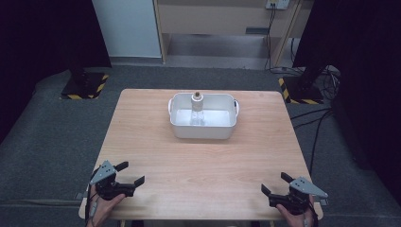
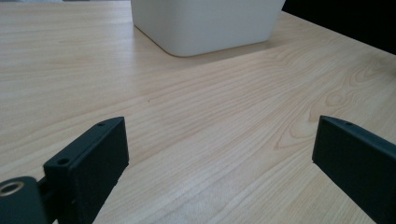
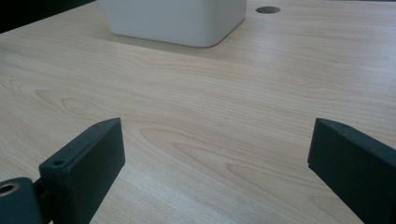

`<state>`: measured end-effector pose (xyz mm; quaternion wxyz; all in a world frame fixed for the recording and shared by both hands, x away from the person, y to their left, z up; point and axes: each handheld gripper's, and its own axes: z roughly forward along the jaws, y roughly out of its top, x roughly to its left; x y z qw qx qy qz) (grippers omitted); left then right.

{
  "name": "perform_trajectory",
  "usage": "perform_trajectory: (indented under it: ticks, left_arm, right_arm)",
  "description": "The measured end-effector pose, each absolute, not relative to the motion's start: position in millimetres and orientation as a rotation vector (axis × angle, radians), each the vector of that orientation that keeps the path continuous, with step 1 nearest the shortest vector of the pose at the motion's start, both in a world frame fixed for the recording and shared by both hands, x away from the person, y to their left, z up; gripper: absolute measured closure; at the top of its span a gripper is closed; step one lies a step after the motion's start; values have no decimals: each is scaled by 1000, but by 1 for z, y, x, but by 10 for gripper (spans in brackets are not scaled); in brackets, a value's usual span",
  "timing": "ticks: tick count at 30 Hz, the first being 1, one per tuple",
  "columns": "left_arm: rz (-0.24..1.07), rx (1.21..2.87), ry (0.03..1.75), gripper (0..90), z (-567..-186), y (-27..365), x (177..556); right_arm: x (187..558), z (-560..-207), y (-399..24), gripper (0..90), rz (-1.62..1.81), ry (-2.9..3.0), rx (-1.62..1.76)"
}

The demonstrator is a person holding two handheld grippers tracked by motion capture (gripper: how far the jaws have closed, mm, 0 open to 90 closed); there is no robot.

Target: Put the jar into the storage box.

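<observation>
A white plastic tub [image 1: 203, 125] with side handles stands on the wooden table [image 1: 198, 161], toward the far middle. Inside it stands a clear bottle with a tan cap [image 1: 197, 107], upright. My left gripper [image 1: 131, 173] rests at the near left corner, held by a hand, jaws wide apart with nothing between them. My right gripper [image 1: 275, 183] rests at the near right corner, likewise open and empty. In the left gripper view my left gripper [image 2: 219, 149] faces the tub's wall [image 2: 205, 23] ahead. In the right gripper view my right gripper [image 3: 215, 149] faces the tub [image 3: 173, 18].
The table is ringed by grey carpet. Stand bases with yellow-black tape [image 1: 84, 86] sit beyond the far corners, and cables [image 1: 312, 123] trail at the right. A small round grommet [image 3: 268, 9] is set in the tabletop near the tub.
</observation>
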<state>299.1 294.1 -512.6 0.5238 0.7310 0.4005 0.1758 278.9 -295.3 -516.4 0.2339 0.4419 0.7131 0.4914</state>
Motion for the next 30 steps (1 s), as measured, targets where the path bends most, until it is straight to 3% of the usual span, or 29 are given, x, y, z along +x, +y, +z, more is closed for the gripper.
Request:
perform_trajectory:
  ticks: [30]
  left_arm:
    - [402, 1763, 943, 30, -524, 302, 297]
  right_arm:
    - [278, -515, -294, 42, 1357, 1962, 1198]
